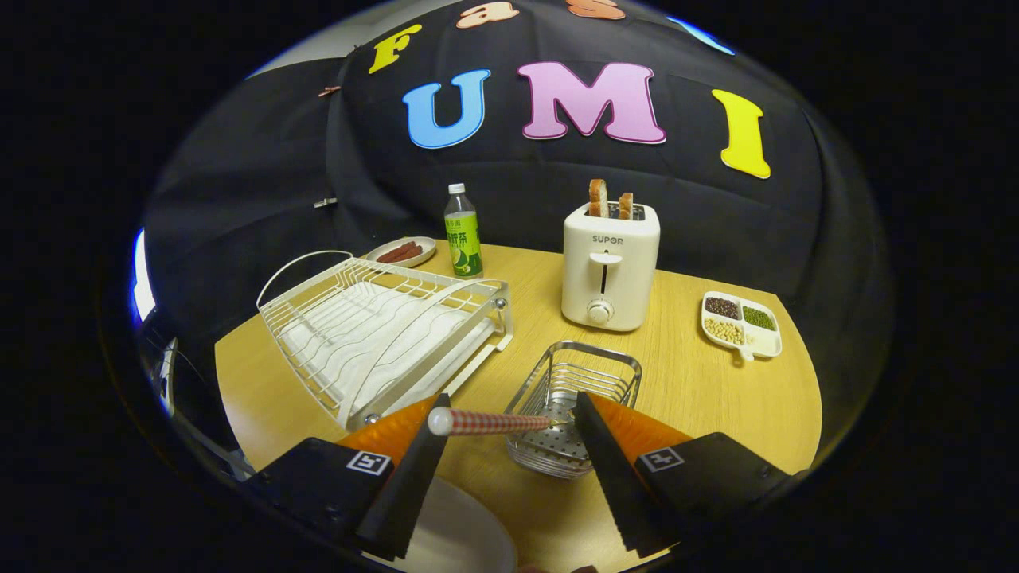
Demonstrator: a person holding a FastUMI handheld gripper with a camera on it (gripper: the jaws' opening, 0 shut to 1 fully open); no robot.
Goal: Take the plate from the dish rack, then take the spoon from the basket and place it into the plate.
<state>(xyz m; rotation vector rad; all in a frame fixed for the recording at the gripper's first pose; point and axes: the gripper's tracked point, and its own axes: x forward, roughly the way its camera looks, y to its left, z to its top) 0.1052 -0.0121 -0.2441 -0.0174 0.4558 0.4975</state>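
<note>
The gripper point(509, 418) stood with its two fingers spread wide apart, and across the gap between their tips lay the spoon point(489, 422), its checked handle running crosswise with the rounded end touching the inner face of the left finger; the bowl end was hidden near the right finger, so I could not tell whether that finger pressed on it or whether the spoon was truly gripped. Just below the left finger, close under the gripper, the pale rim of the plate point(470, 533) lay flat on the wooden table point(716, 398), which suggested the first part of the job was done. Just beyond the fingertips sat the wire basket point(573, 406), and no other utensil showed in it. To the left beyond that stood the white dish rack point(382, 334), with no plate in its slots. Farther back were a small dish of sausages point(402, 251), a green bottle point(462, 232), a white toaster point(610, 267) with two slices of bread standing in it, and off to the right a divided dish of beans point(740, 322). To my eye the spoon was out of the basket and what remained was to bring it down over the plate and let it go.
</note>
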